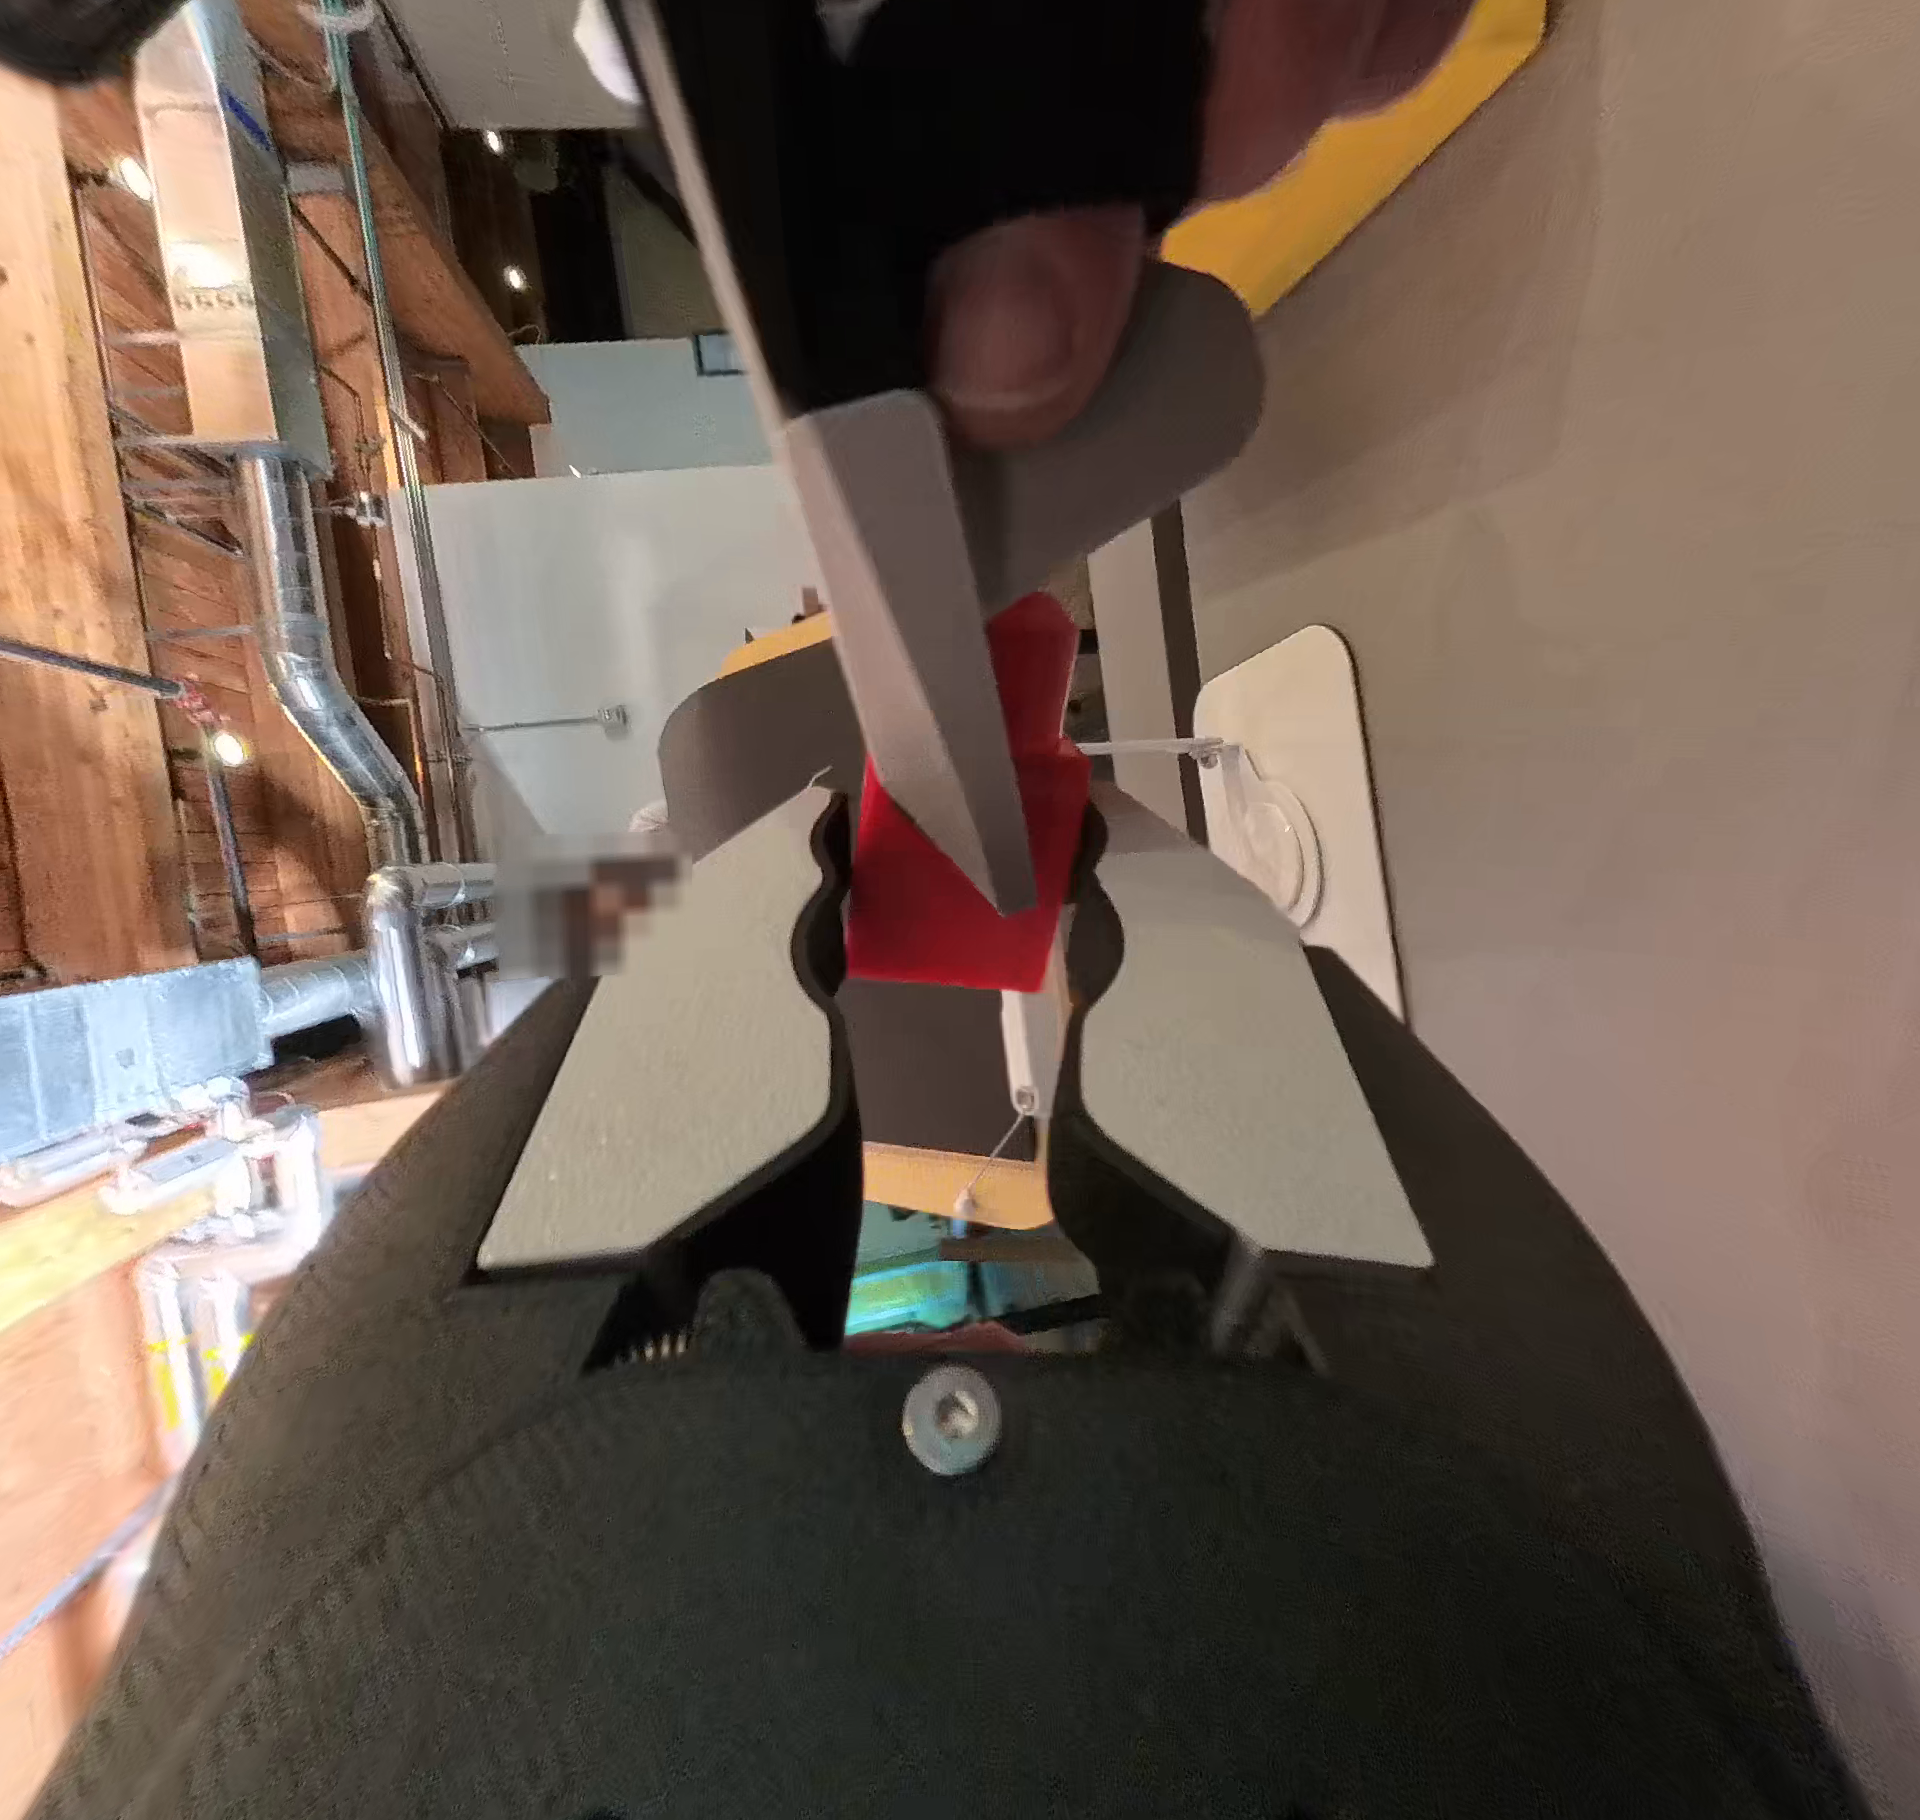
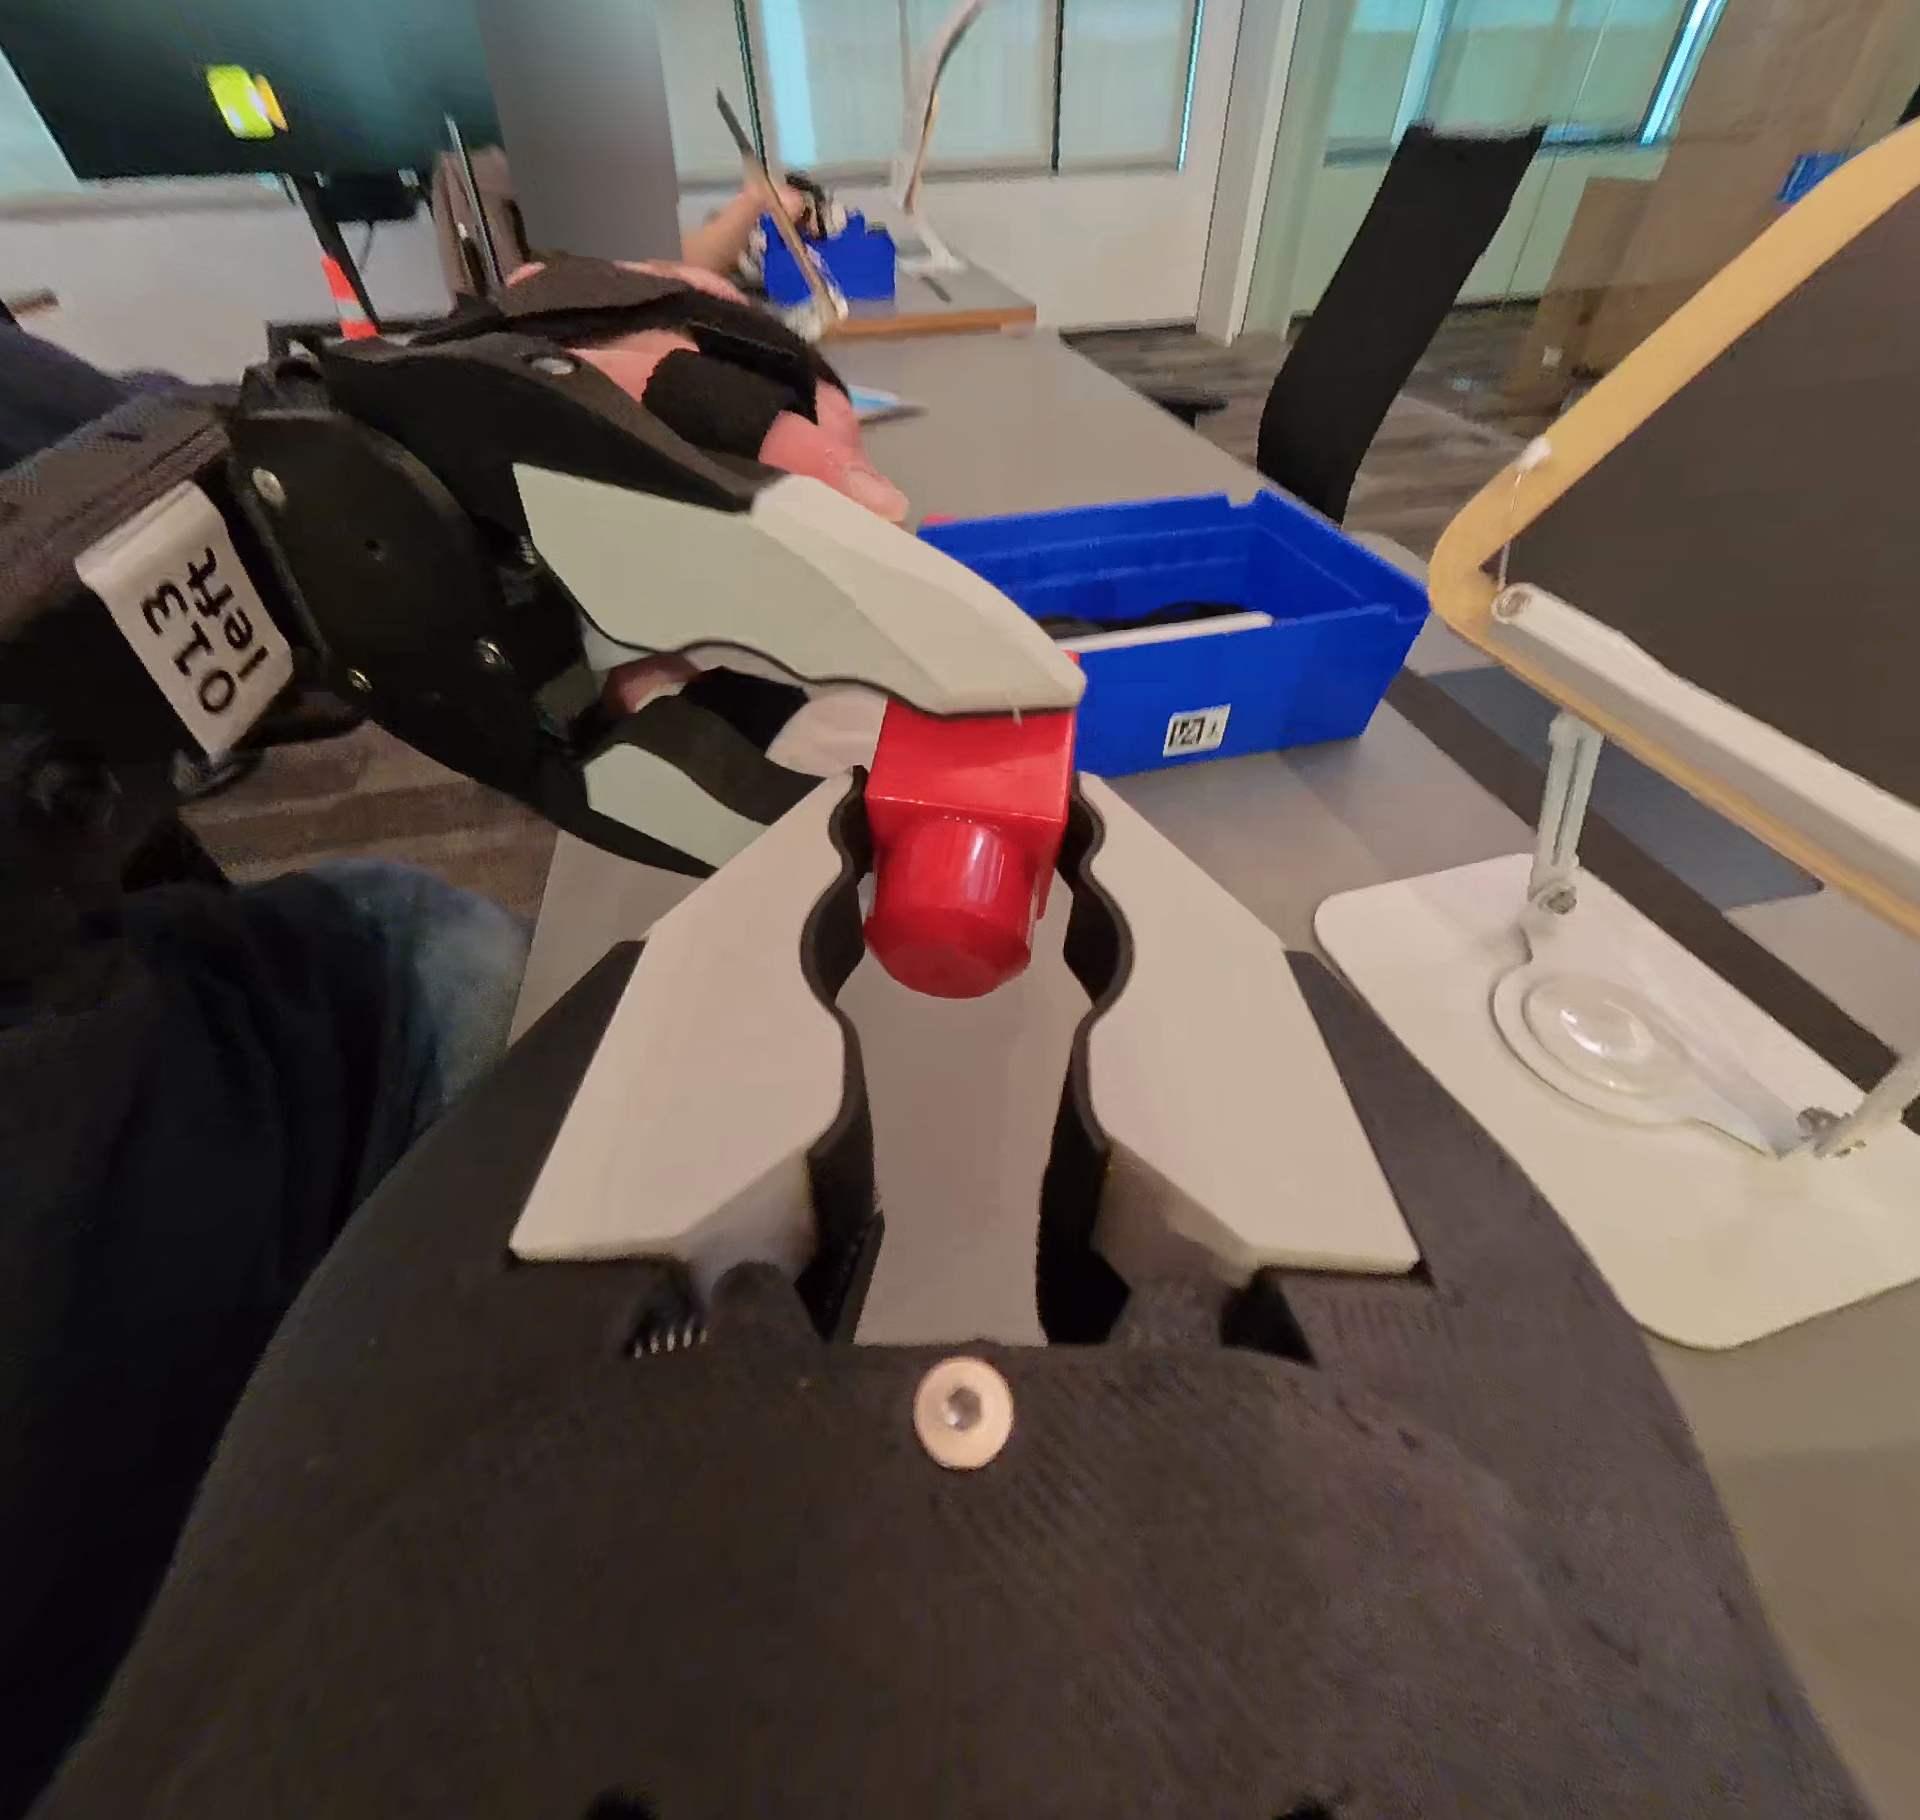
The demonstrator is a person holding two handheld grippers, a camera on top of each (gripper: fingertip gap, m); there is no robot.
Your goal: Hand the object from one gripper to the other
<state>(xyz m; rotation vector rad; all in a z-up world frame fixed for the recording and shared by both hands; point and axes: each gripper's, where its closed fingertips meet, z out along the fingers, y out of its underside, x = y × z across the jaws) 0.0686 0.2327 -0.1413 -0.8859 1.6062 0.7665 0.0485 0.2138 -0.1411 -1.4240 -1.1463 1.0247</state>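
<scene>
Both grippers closed on the red block (image 2: pixel 966 804) at once, held in the air above the grey table (image 2: pixel 1039 440). Right gripper (image 2: pixel 961 835) pinches its square part from both sides, round knob pointing back at the camera. Left gripper (image 1: pixel 956 877) clamps the same block crosswise, one finger (image 2: pixel 831 607) lying on top. Blue bin (image 2: pixel 1247 617) just behind the block, white stand base (image 2: pixel 1558 1230) to its right
</scene>
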